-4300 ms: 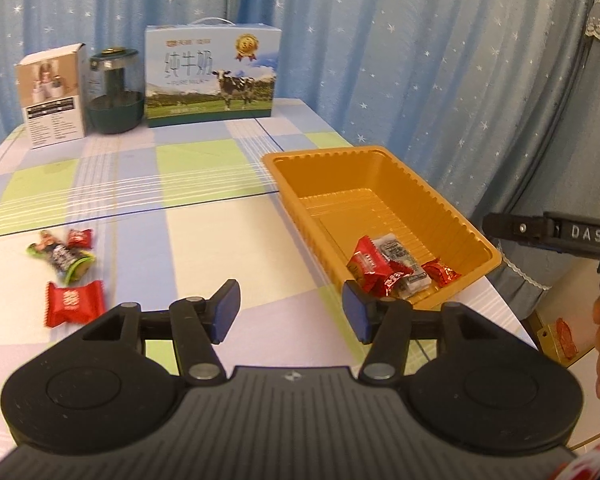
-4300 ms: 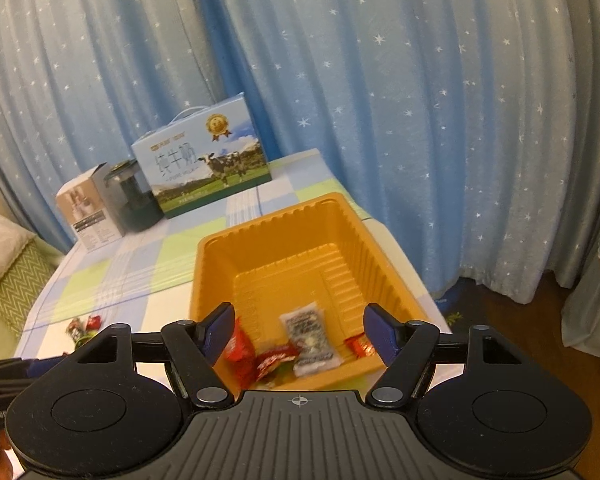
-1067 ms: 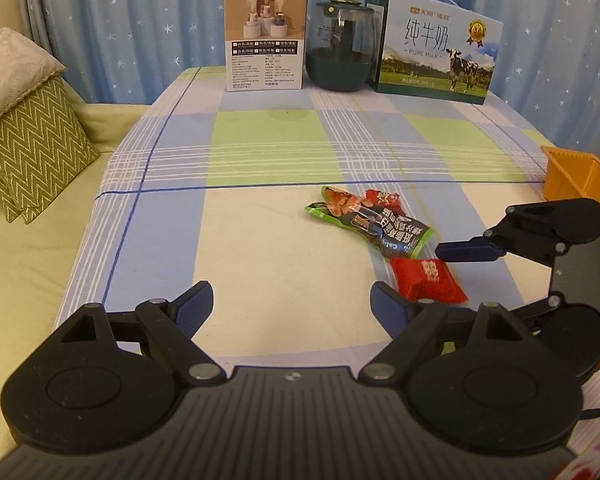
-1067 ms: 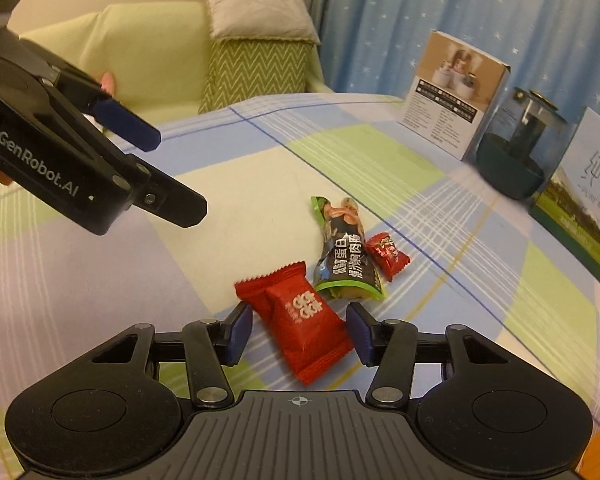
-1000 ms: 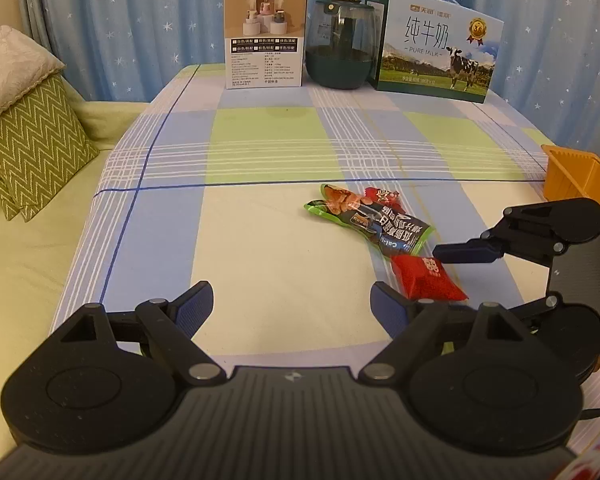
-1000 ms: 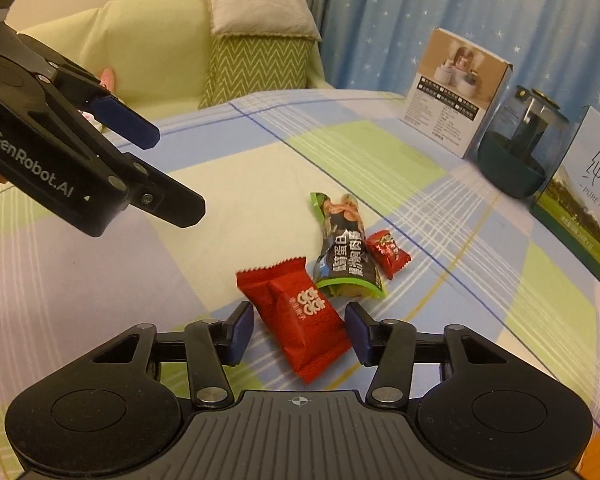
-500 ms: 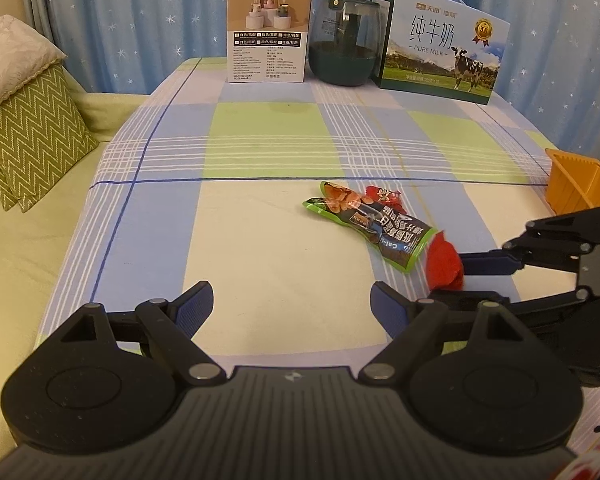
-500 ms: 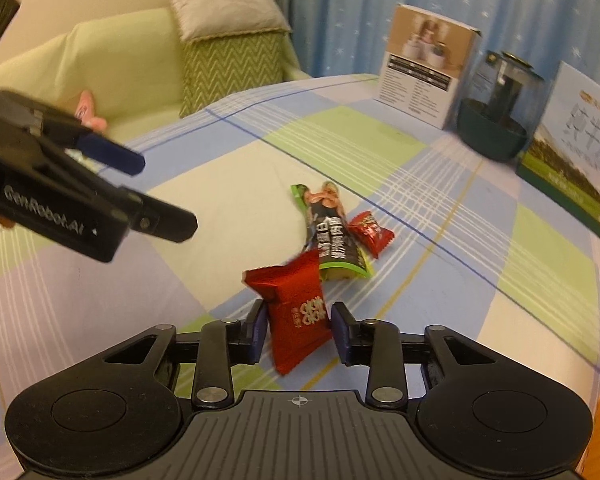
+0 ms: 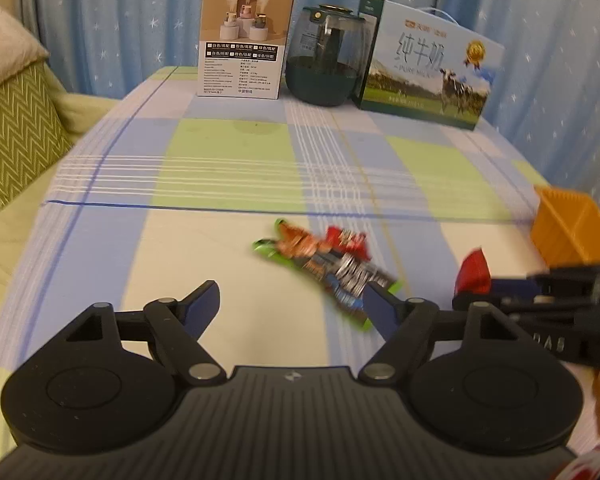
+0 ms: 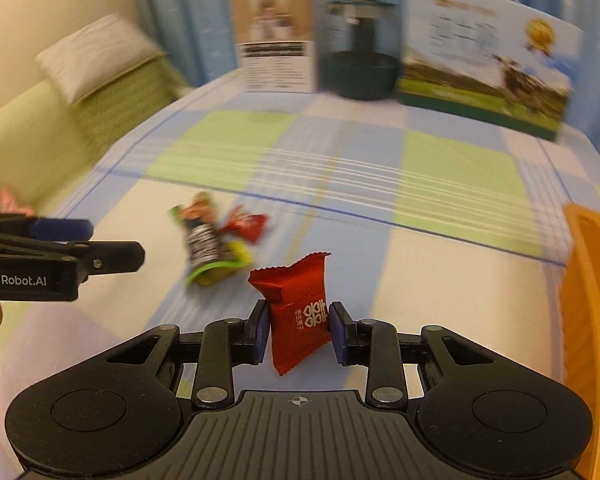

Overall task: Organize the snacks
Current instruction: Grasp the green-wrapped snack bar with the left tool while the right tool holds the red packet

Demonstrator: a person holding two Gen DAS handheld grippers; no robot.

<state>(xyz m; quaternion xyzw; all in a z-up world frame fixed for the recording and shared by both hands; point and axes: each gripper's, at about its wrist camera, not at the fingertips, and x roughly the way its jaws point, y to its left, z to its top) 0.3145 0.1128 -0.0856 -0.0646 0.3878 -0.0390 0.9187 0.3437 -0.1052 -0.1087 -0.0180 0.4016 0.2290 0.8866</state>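
Two grippers are in my view. My right gripper is clamped on a red foil candy packet, its blue pads pressed flat against both sides; the packet is a glossy pillow-shaped wrapper with crimped, serrated ends and white lettering, and it hangs clear above the tablecloth. My left gripper has its jaws closing, with only bare cloth between them; its right fingertip sits just in front of the near end of the green-edged snack bar.

That bar is a long flat film sachet, dark in the middle with bright green seams, lying slantwise on the cream square of the cloth. A small red twisted candy lies touching its far side. Motion blur softens both, so I cannot read the print.

The orange tray is ribbed rigid plastic with sloped walls; only its corner shows at the right edge, well apart from the two loose snacks.

The cloth is a smooth plaid of blue, green and cream squares with thin white and blue lines. At the far edge stand a matte cardboard box, a rounded dark green glass-topped jar and a glossy milk carton case with a cow printed on it. A chevron-patterned green cushion lies off to the left.
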